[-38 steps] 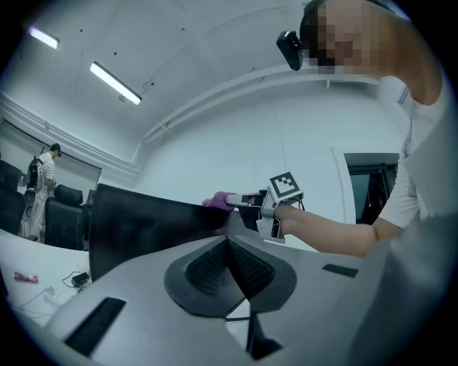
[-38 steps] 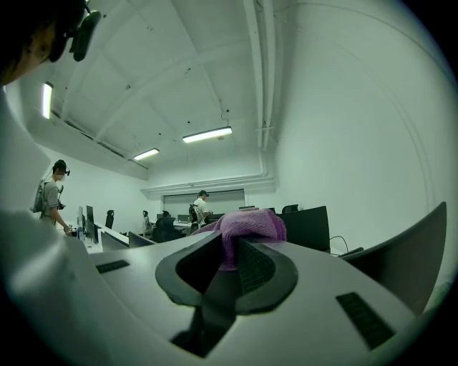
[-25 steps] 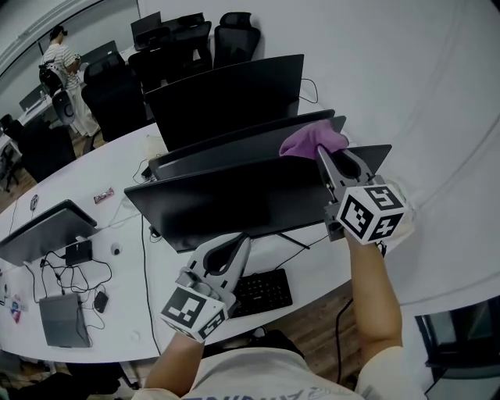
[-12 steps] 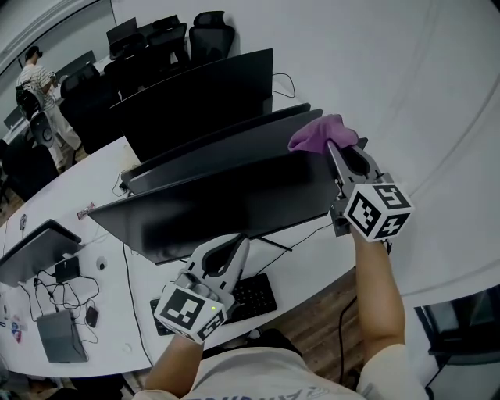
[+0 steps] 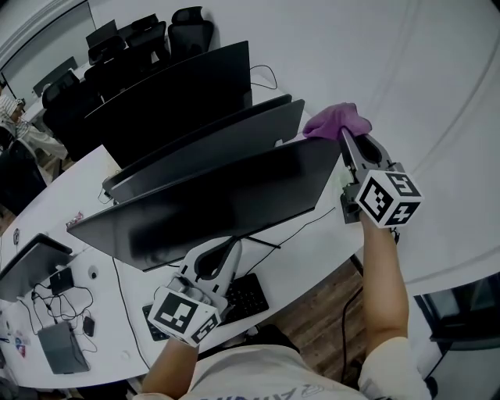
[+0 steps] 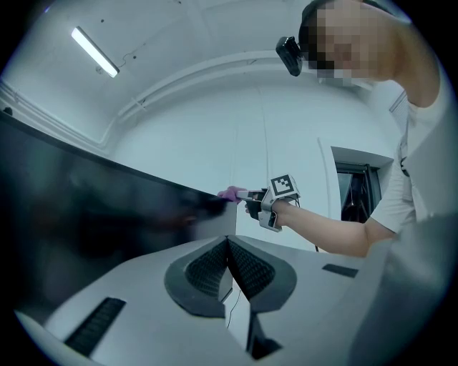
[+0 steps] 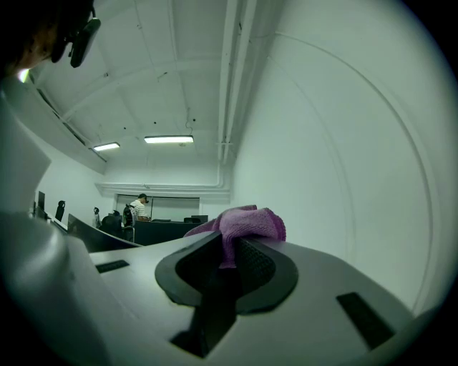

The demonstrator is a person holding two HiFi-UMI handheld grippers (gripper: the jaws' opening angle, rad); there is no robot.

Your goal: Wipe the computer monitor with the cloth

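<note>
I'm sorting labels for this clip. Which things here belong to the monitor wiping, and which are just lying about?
In the job: purple cloth, clamped in the right gripper; nearest monitor, cloth by its top right corner.
Lying about: keyboard; laptop; monitors behind; office chairs. The left gripper is shut and empty.
</note>
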